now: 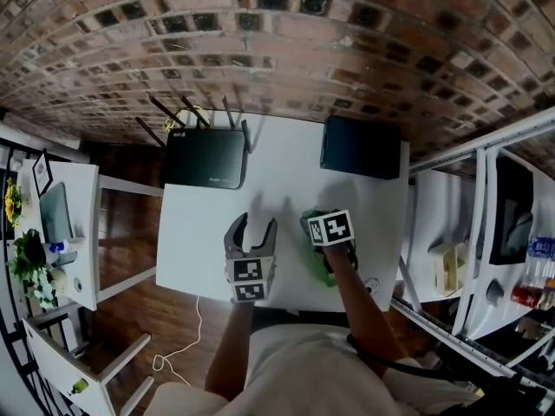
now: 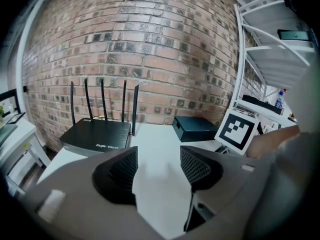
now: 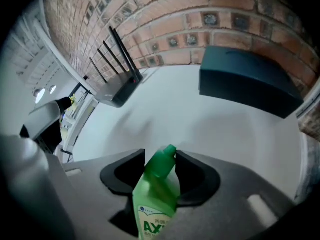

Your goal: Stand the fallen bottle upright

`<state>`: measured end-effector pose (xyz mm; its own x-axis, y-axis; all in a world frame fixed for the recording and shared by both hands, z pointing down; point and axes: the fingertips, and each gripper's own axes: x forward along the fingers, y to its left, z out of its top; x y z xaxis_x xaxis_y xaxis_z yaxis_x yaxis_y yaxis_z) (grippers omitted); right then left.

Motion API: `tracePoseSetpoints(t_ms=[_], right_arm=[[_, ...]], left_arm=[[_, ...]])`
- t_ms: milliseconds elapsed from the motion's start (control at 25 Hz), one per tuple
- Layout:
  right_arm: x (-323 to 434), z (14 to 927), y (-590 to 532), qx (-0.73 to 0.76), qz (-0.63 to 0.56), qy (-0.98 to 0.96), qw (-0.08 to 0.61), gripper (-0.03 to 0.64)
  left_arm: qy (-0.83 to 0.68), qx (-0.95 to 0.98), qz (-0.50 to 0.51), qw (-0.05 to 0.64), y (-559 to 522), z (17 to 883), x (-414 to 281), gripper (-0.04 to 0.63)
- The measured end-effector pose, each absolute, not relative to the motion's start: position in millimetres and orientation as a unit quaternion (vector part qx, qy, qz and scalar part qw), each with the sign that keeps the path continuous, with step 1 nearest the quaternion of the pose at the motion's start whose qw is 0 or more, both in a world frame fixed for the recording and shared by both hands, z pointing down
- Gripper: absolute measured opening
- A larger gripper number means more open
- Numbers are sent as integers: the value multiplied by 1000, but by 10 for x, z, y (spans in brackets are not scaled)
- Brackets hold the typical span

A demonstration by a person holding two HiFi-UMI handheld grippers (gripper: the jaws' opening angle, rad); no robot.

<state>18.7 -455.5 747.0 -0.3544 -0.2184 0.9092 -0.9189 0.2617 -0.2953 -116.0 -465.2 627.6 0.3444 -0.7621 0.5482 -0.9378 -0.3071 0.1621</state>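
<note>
A green plastic bottle with a white label sits between the pads of my right gripper, its capped neck pointing away from the camera. Both pads press on its shoulder, and the gripper points steeply down. In the head view only green edges of the bottle show under the marker cube near the front right of the white table. My left gripper rests beside it to the left. Its jaws stand apart with only bare table between them.
A black router with several antennas stands at the table's back left, and a black box at the back right. A brick wall runs behind the table. White shelving stands to the right and a small white side table to the left.
</note>
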Motion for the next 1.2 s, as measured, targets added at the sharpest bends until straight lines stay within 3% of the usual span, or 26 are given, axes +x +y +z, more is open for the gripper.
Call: tracePoseSetpoints(t_ms=[360,880,1200], right_arm=[[274,6746,-4404,427,451,-738,264,142],[945,5589,-3602,485,303,-820,12,133],[1140,5383,-2855,555,201,-807,-25,140]], left_arm=[[-506,812,183,226,-4512,6046,-881,285],[-399,884,169,174,-4366,5681,33,285],[-353,906,174,155,-3958,5607,311,286]])
